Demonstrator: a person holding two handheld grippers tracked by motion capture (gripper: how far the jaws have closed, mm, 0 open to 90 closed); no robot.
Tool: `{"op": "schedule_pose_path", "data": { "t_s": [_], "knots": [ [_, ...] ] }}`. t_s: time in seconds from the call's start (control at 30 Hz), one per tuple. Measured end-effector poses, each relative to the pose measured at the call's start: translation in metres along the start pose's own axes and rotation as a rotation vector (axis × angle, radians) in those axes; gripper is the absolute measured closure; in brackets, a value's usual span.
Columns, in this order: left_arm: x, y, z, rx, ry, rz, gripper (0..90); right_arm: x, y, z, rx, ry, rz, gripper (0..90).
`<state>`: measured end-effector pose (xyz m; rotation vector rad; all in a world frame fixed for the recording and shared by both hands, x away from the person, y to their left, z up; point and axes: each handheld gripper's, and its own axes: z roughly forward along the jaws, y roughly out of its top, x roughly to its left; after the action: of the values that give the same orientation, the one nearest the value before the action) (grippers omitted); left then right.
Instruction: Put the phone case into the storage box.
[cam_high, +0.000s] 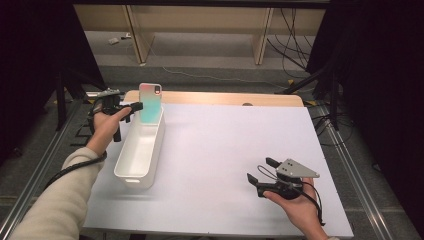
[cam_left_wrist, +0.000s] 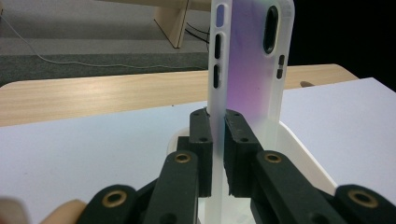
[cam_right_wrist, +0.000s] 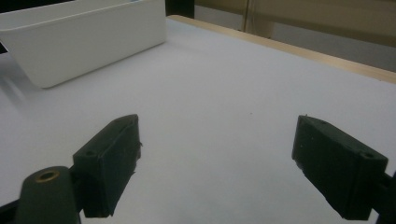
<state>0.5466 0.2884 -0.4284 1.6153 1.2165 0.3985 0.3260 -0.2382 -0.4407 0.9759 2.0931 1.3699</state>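
A translucent phone case (cam_high: 150, 101) with a teal and pink sheen stands upright over the far end of a long white bin (cam_high: 131, 165). My left gripper (cam_high: 136, 107) is shut on the case's edge. In the left gripper view the frosted case (cam_left_wrist: 250, 60) rises between the two black pads (cam_left_wrist: 237, 140), above the bin's rim (cam_left_wrist: 299, 142). My right gripper (cam_high: 260, 172) rests low over the white table at the near right, open, with nothing between its fingers (cam_right_wrist: 109, 161). The white bin (cam_right_wrist: 84, 39) lies farther off in the right gripper view.
A white sheet (cam_high: 225, 150) covers the table, with a strip of wood (cam_high: 225, 98) showing along its far edge. Cables (cam_high: 295, 45) and wooden table legs stand on the floor beyond. Dark drapes flank both sides.
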Motion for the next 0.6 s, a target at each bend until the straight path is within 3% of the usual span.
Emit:
{"op": "schedule_pose_path", "data": {
  "t_s": [0.03,0.33,0.4,0.47,0.6],
  "knots": [
    [0.0001,0.0000,0.0003,0.000,-0.001,0.003,82.6,-0.0003,0.0005,-0.0016,0.019,-0.004,-0.004,16.5],
    [0.0011,-0.0035,0.0026,0.004,0.002,0.001,79.7,0.0011,0.0000,-0.0004,0.006,0.010,0.015,16.5],
    [-0.0003,-0.0036,0.0031,0.003,0.015,0.017,68.4,0.0008,0.0005,-0.0020,0.029,0.013,0.013,16.5],
    [-0.0023,-0.0024,0.0021,-0.004,0.038,0.043,60.3,-0.0001,0.0004,-0.0014,0.017,0.002,-0.002,16.5],
    [-0.0061,0.0019,-0.0010,-0.041,0.055,0.056,51.7,0.0001,0.0003,-0.0016,0.019,0.000,0.000,16.5]
  ]
}}
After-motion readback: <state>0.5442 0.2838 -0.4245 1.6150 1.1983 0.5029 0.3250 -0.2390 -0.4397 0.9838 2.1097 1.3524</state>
